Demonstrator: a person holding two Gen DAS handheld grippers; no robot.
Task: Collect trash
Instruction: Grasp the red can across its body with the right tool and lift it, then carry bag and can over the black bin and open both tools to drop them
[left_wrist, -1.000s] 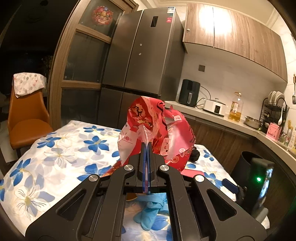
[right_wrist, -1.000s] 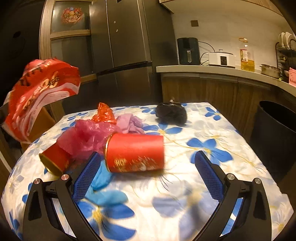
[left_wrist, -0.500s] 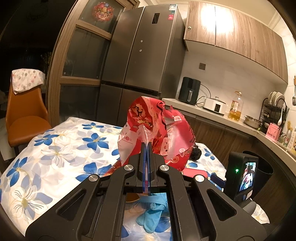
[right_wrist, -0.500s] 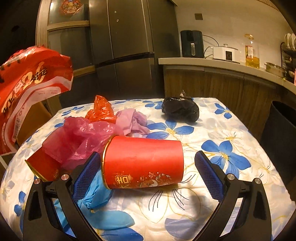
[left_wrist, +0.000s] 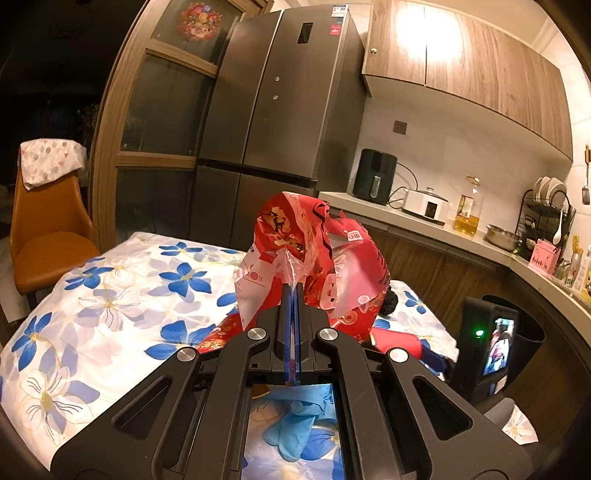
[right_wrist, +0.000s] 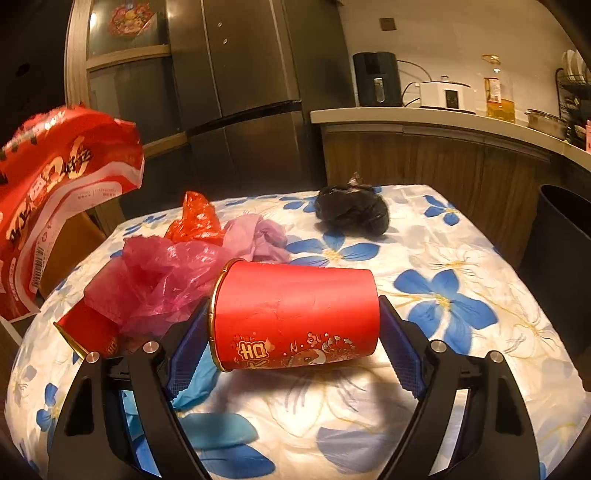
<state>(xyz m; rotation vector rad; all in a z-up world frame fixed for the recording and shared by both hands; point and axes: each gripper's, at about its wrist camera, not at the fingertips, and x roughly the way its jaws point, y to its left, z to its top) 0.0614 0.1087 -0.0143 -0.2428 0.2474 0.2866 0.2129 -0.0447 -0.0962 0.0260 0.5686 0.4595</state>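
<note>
My left gripper (left_wrist: 293, 295) is shut on the edge of a red printed plastic bag (left_wrist: 314, 258) and holds it up above the table; the bag also shows at the left of the right wrist view (right_wrist: 55, 192). My right gripper (right_wrist: 295, 332) is open, its blue pads on either side of a red paper cup (right_wrist: 295, 314) lying on its side on the flowered tablecloth (right_wrist: 461, 314). The pads look close to the cup's ends. A second red cup (right_wrist: 88, 328), pink bags (right_wrist: 159, 277), an orange bag (right_wrist: 197, 218), a black bag (right_wrist: 352, 214) and a blue glove (right_wrist: 192, 384) lie around it.
A black trash bin (right_wrist: 561, 258) stands right of the table, by the wooden counter (right_wrist: 443, 122). An orange chair (left_wrist: 44, 236) stands at the table's far left. A dark fridge (left_wrist: 280, 110) is behind the table. The right gripper's body with a screen (left_wrist: 491, 343) shows in the left wrist view.
My right gripper has moved forward and down until the red cup lies between its pads, and the pads have narrowed toward it. The left gripper keeps holding the bag up.
</note>
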